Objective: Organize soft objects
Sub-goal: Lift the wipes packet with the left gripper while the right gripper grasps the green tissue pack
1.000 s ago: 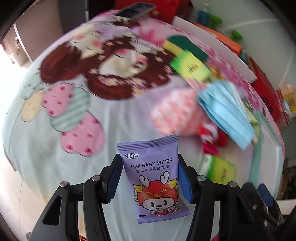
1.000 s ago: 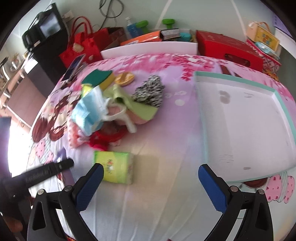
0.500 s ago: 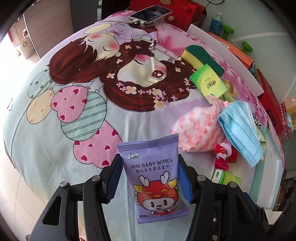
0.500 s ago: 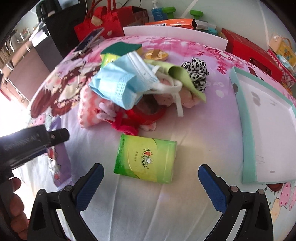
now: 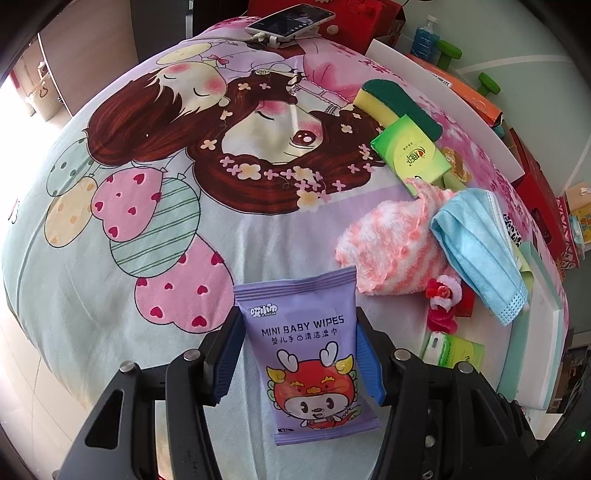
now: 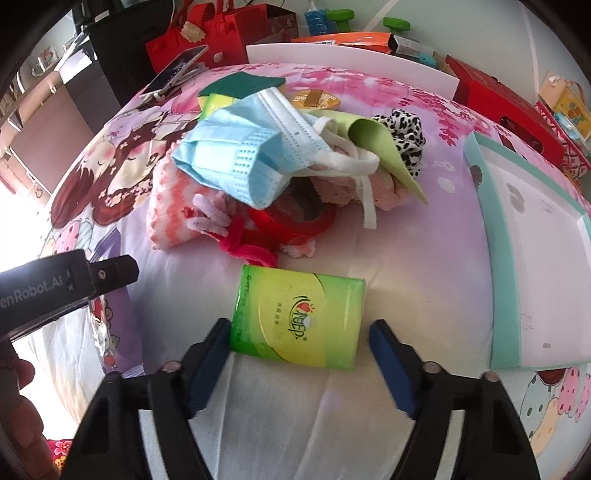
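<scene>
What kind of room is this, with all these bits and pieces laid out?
Probably a bedroom at home: the things lie on a cartoon-print bedsheet over a soft mattress, a white headboard-like panel stands at its far edge, and red gift bags and boxes sit on the floor beyond.

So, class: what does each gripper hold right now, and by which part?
The left gripper clamps the purple baby-wipes packet by its long side edges. The right gripper, jaws closing, straddles the green tissue pack, not yet gripping.
</scene>
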### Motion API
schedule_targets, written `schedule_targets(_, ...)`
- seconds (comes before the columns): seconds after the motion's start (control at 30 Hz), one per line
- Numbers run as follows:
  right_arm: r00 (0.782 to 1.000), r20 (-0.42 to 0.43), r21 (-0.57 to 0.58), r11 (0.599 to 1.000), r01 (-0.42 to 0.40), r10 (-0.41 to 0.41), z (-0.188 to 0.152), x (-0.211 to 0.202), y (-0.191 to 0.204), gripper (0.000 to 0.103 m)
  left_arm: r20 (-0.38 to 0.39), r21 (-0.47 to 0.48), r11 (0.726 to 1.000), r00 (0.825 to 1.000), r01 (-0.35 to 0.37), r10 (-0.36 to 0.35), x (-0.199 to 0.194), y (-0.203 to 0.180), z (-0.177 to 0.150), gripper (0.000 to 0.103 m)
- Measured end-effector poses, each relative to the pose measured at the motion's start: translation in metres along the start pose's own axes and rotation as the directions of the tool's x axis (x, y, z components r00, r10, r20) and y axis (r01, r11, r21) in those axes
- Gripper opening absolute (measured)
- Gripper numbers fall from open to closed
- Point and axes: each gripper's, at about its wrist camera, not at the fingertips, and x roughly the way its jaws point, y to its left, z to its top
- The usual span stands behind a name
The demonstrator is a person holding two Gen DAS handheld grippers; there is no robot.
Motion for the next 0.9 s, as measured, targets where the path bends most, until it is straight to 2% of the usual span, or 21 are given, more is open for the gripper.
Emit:
schedule_targets(0.1,1.0,0.003,0.017,1.0,-0.006,0.005,0.001,-0.001,-0.003,0.067,-0.002,0.003,1.0,1.0,-0.003,0.003,0.001,0.0,0.0,0.058)
schedule_targets(0.7,1.0,0.004,0.038,0.999,-0.012,0.012,0.0,-0.003,-0.008,0.067,0.008,0.003,1.0,1.0,0.004,-0.004,-0.004,0.001,0.001,0.058)
schedule_targets(0.9,0.999,0.047,0.052,0.999,-0.013,0.011,0.0,-0.017,-0.015,0.067,0.059,0.023,0.999,0.998,0.034,-0.035,-0.027,-0.005,0.003,0.058)
